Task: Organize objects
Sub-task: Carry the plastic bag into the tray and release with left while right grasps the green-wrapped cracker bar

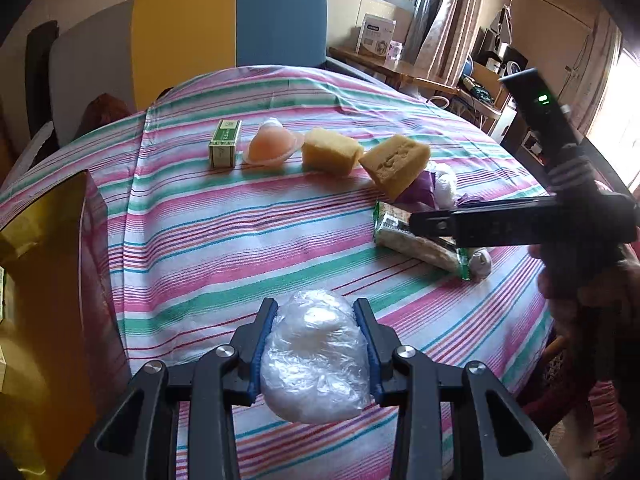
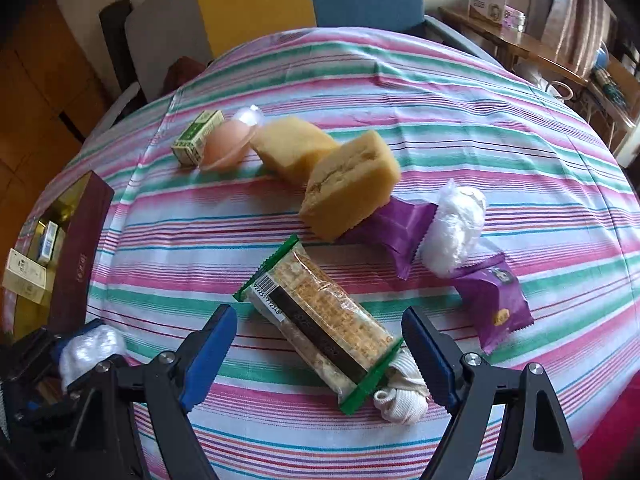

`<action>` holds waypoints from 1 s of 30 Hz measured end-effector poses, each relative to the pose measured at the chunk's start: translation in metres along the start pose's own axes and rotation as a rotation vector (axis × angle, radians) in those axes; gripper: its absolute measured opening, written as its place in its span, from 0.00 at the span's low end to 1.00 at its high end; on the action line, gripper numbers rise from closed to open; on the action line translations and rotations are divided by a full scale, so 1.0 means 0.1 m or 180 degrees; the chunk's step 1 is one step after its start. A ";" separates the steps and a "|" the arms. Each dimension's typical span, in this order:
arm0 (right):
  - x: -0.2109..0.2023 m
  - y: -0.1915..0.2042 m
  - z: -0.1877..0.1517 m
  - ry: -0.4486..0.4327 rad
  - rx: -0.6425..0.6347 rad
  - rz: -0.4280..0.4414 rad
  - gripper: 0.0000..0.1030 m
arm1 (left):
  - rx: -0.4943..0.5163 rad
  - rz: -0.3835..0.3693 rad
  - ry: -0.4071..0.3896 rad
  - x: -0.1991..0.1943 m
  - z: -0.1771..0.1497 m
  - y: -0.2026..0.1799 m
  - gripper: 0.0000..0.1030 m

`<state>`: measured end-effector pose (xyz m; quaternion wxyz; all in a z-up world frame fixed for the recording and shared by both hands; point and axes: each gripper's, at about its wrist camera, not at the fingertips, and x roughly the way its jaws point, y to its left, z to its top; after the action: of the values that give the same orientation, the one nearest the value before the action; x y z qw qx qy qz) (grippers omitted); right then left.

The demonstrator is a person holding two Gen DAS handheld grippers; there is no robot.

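Observation:
My left gripper (image 1: pixel 316 306) is shut on a white ball wrapped in clear plastic (image 1: pixel 316 364), held above the striped tablecloth (image 1: pixel 224 248). The same ball (image 2: pixel 90 350) shows at lower left in the right wrist view. My right gripper (image 2: pixel 320 314) is open and points down at a green-edged cracker packet (image 2: pixel 320 320), which lies slanted between its blue pads without being pressed. The packet's near end rests on a white cloth roll (image 2: pixel 402 394). From the left wrist view, the right gripper (image 1: pixel 424 226) hangs over that packet (image 1: pixel 416 240).
A green box (image 2: pixel 198 136), a pink jelly cup (image 2: pixel 226 144) and two yellow cakes (image 2: pixel 292 146) (image 2: pixel 350 182) stand in a row. Two purple packets (image 2: pixel 390 226) (image 2: pixel 494 300) flank another wrapped white ball (image 2: pixel 454 228). A maroon and gold box (image 2: pixel 86 248) sits at the left.

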<state>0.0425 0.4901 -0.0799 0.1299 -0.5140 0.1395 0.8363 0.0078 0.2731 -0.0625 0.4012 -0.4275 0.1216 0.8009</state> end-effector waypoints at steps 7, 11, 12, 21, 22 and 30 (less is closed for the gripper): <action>0.38 0.01 0.04 0.0284 -0.0187 -0.0200 0.78 | -0.0136 -0.0013 -0.0213 -0.46 -0.10 0.16 0.37; 0.35 0.07 0.04 0.0210 -0.0311 -0.0158 0.50 | -0.0325 0.0006 -0.0350 -0.76 -0.17 0.37 0.37; 0.35 0.08 0.03 0.0204 -0.0339 -0.0177 0.50 | -0.0380 0.0033 -0.0390 -0.85 -0.19 0.45 0.37; 0.35 0.09 0.03 0.0193 -0.0389 -0.0188 0.47 | -0.1022 0.0811 -0.0607 -1.48 -0.50 1.55 0.37; 0.37 0.12 0.03 0.0191 -0.0395 -0.0194 0.47 | -0.1094 0.0950 -0.0573 -1.50 -0.56 1.71 0.37; 0.38 0.14 0.02 0.0175 -0.0441 -0.0235 0.47 | -0.1353 0.1439 -0.0311 -1.38 -0.94 2.51 0.37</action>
<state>0.0196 0.4803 -0.1115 0.1209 -0.5493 0.0659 0.8242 -0.0810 -0.0147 -0.0485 0.1199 -0.4250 0.0240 0.8969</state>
